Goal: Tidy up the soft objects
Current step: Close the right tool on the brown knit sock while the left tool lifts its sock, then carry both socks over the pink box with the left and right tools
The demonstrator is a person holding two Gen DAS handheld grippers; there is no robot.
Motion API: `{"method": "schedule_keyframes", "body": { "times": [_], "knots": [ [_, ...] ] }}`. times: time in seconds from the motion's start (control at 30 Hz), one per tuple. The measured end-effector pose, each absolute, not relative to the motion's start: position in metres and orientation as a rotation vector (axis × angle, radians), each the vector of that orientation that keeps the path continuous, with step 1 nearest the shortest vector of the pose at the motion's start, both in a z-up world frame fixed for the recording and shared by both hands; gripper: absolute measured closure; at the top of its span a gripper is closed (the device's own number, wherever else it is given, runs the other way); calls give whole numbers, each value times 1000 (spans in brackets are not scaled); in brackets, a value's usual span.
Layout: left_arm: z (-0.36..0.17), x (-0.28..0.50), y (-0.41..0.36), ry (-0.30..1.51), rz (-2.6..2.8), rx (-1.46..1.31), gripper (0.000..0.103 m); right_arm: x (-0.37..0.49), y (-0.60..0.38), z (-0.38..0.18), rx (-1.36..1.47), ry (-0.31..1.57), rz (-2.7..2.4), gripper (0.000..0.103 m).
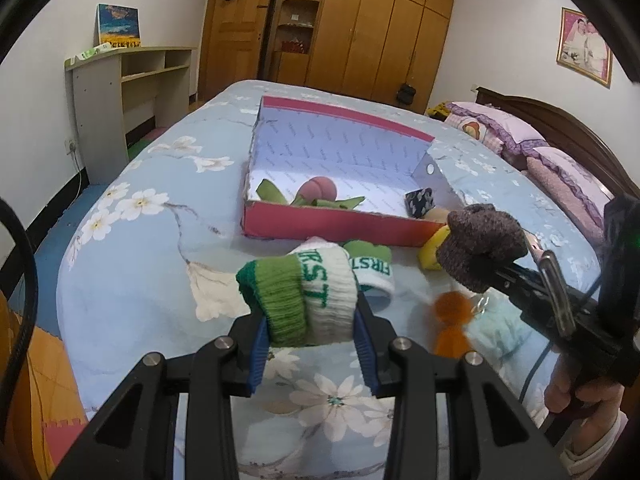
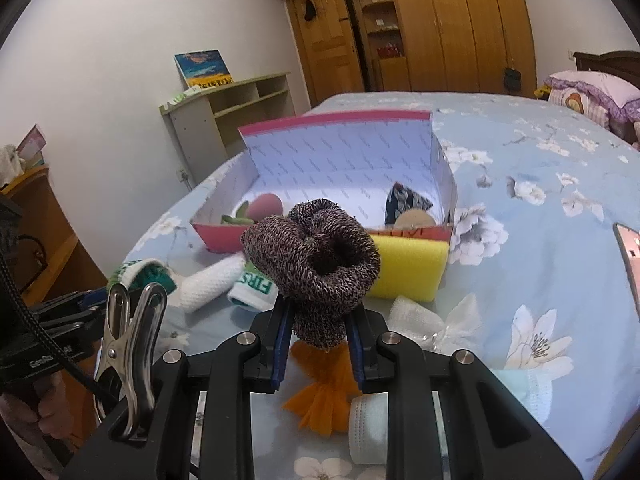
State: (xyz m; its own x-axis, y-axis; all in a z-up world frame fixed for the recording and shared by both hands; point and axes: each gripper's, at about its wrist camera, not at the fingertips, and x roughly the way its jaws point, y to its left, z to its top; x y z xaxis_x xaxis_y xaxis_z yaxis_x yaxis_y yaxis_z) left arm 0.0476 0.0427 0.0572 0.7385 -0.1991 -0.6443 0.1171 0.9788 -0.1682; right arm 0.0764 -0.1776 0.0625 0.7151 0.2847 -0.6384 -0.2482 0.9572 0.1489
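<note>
Both rolled socks were lifted off the bed, mid-carry toward the red box point(image 1: 332, 232) ahead. The left tongs point(image 1: 310, 332) gripped the green-and-white sock point(image 1: 304, 300); the right tongs point(image 2: 318, 340) clamped the brown sock point(image 2: 312, 260). Both pointed down-forward; next, reach over the near wall and release.

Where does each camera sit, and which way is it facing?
Left wrist: on the left gripper, facing the red cardboard box; it grips a green-and-white knitted sock; the right gripper and a hand show.
Right wrist: on the right gripper, facing the box, gripping a brown speckled knitted sock.
Shared: box, both socks, floral bedsheet.
</note>
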Motion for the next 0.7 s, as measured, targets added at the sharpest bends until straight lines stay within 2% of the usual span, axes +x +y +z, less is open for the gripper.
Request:
{"method": "schedule_keyframes", "body": {
  "times": [0.33,0.7],
  "knots": [
    [71,67,32,716,-197,-131,64,75,-179,86,44,678,315,77],
    [89,101,21,701,-191,-96,64,96,-184,89,29,695,312,77]
  ]
}}
